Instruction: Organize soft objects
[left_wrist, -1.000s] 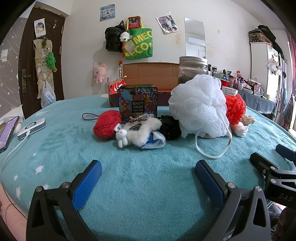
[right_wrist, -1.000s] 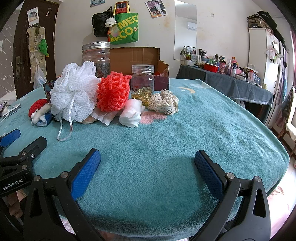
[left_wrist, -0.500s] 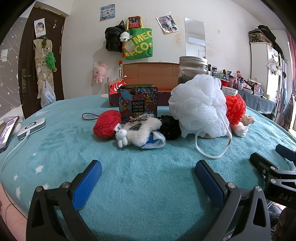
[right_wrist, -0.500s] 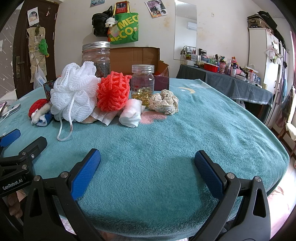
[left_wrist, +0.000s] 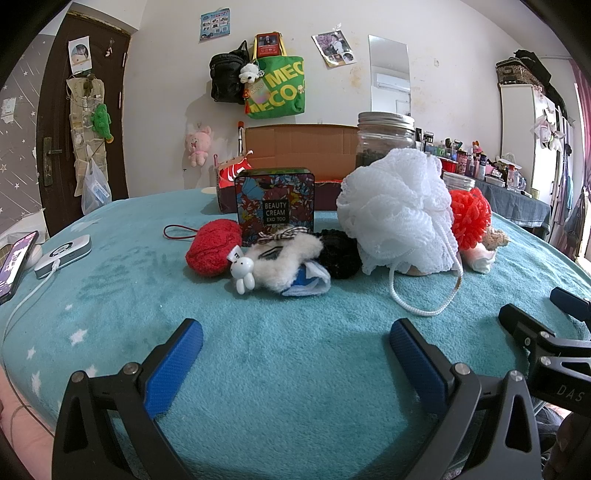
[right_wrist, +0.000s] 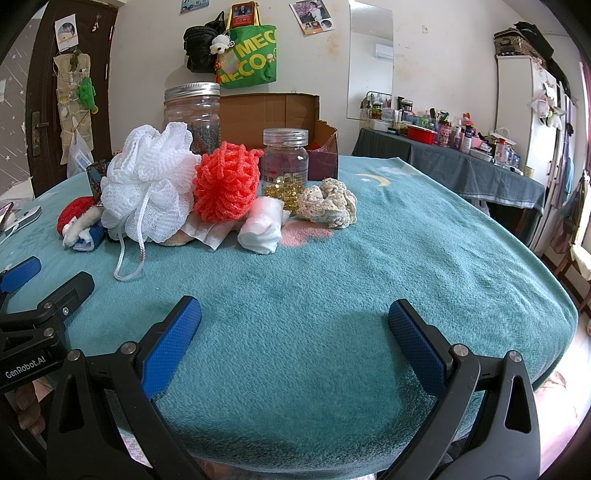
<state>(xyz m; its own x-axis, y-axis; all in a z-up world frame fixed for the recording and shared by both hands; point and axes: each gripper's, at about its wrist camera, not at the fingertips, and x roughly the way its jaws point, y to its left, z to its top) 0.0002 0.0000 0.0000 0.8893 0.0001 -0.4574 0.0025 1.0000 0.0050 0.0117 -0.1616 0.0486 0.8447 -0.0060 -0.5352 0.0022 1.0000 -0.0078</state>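
Soft things lie in a row on the teal blanket: a red knit ball, a white fluffy piece with a small rabbit charm, a black scrunchie, a white mesh bath pouf, an orange-red pouf, a white cloth roll and a beige crochet scrunchie. My left gripper is open and empty, well short of them. My right gripper is open and empty, near the front edge.
A patterned tin, a large glass jar, a capsule jar and an open cardboard box stand behind the soft things. A phone and a charger lie at the left edge.
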